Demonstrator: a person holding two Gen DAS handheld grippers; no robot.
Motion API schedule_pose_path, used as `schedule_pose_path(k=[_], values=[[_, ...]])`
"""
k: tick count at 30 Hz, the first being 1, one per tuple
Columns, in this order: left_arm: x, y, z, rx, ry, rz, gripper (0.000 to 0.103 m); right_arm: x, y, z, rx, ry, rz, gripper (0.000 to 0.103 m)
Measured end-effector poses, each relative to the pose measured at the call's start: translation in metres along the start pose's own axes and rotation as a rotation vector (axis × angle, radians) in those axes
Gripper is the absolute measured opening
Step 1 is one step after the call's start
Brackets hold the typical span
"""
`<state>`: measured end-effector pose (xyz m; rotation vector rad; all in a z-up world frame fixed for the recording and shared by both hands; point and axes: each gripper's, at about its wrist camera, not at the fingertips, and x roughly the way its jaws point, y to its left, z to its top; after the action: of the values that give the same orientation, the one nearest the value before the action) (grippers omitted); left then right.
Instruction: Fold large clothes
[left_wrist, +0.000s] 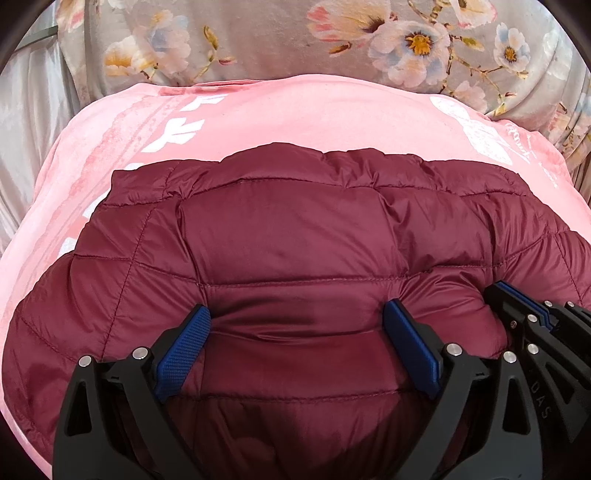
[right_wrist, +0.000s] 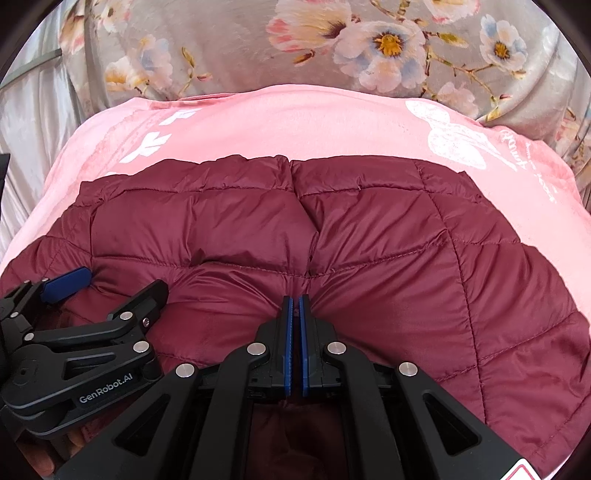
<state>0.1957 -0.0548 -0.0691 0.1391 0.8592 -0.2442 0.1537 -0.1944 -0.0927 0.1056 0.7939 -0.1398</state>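
A maroon quilted puffer jacket (left_wrist: 295, 229) lies folded on a pink printed cloth (left_wrist: 295, 110). My left gripper (left_wrist: 297, 317) is open, its blue pads pressed into the jacket's near puffy edge on either side of a bulge. My right gripper (right_wrist: 295, 306) is shut, its blue pads pinching a thin fold of the jacket (right_wrist: 332, 229) at its near edge. The right gripper shows at the right edge of the left wrist view (left_wrist: 524, 306). The left gripper shows at the left of the right wrist view (right_wrist: 110, 288).
The pink cloth (right_wrist: 295, 122) carries white lettering and a white print. Behind it lies a grey floral blanket (left_wrist: 258, 37), also in the right wrist view (right_wrist: 240, 48). Pale satin fabric (left_wrist: 26, 110) hangs at the left.
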Motion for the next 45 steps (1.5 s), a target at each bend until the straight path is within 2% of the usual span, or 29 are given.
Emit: schedule_pose_path(k=[2, 5, 7, 11, 13, 15, 19, 21, 25, 27, 29, 30, 32, 35, 37, 41, 45], values=[[-0.011, 0.007, -0.003, -0.024, 0.009, -0.004, 0.092, -0.007, 0.003, 0.0, -0.006, 0.0, -0.016, 0.006], [-0.047, 0.034, -0.012, -0.133, -0.012, -0.052, 0.093, -0.032, 0.003, -0.003, 0.052, -0.014, 0.047, 0.009], [-0.074, 0.068, -0.023, -0.234, -0.031, -0.089, 0.094, -0.048, 0.008, -0.006, 0.05, -0.013, 0.085, 0.009], [-0.103, 0.145, -0.05, -0.467, -0.026, -0.055, 0.095, -0.06, 0.027, -0.017, 0.01, 0.003, 0.148, 0.009], [-0.107, 0.178, -0.065, -0.595, -0.008, -0.058, 0.095, -0.058, 0.035, -0.023, -0.001, 0.02, 0.172, 0.009], [-0.104, 0.198, -0.076, -0.674, 0.01, -0.077, 0.095, -0.051, 0.043, -0.032, -0.018, 0.035, 0.169, 0.009], [-0.084, 0.205, -0.086, -0.723, 0.061, -0.117, 0.095, -0.043, 0.045, -0.039, -0.02, 0.039, 0.173, 0.009], [-0.079, 0.205, -0.087, -0.754, 0.052, -0.126, 0.097, -0.044, 0.042, -0.038, -0.012, 0.044, 0.19, 0.009], [-0.071, 0.191, -0.077, -0.695, 0.064, -0.118, 0.097, -0.056, 0.037, -0.037, 0.036, 0.044, 0.241, 0.009], [-0.07, 0.186, -0.072, -0.683, 0.064, -0.141, 0.087, -0.062, 0.038, -0.04, 0.043, 0.051, 0.258, 0.009], [-0.072, 0.182, -0.068, -0.681, 0.066, -0.175, 0.06, -0.065, 0.039, -0.046, 0.036, 0.055, 0.261, 0.009], [-0.074, 0.18, -0.066, -0.679, 0.062, -0.189, 0.055, -0.064, 0.039, -0.049, 0.034, 0.061, 0.262, 0.009], [-0.088, 0.171, -0.055, -0.626, 0.03, -0.22, 0.031, -0.059, 0.037, -0.054, 0.032, 0.069, 0.264, 0.009], [-0.116, 0.151, -0.03, -0.52, -0.033, -0.256, 0.021, -0.05, 0.034, -0.059, 0.04, 0.061, 0.272, 0.008], [-0.139, 0.133, -0.009, -0.452, -0.088, -0.303, 0.019, -0.05, 0.035, -0.06, 0.031, 0.052, 0.266, 0.008], [-0.18, 0.081, 0.028, -0.297, -0.172, -0.396, 0.017, -0.059, 0.03, -0.059, 0.051, 0.055, 0.267, 0.007], [-0.198, 0.013, 0.058, -0.146, -0.204, -0.481, 0.017, -0.082, -0.002, -0.059, 0.148, 0.038, 0.321, 0.007]])
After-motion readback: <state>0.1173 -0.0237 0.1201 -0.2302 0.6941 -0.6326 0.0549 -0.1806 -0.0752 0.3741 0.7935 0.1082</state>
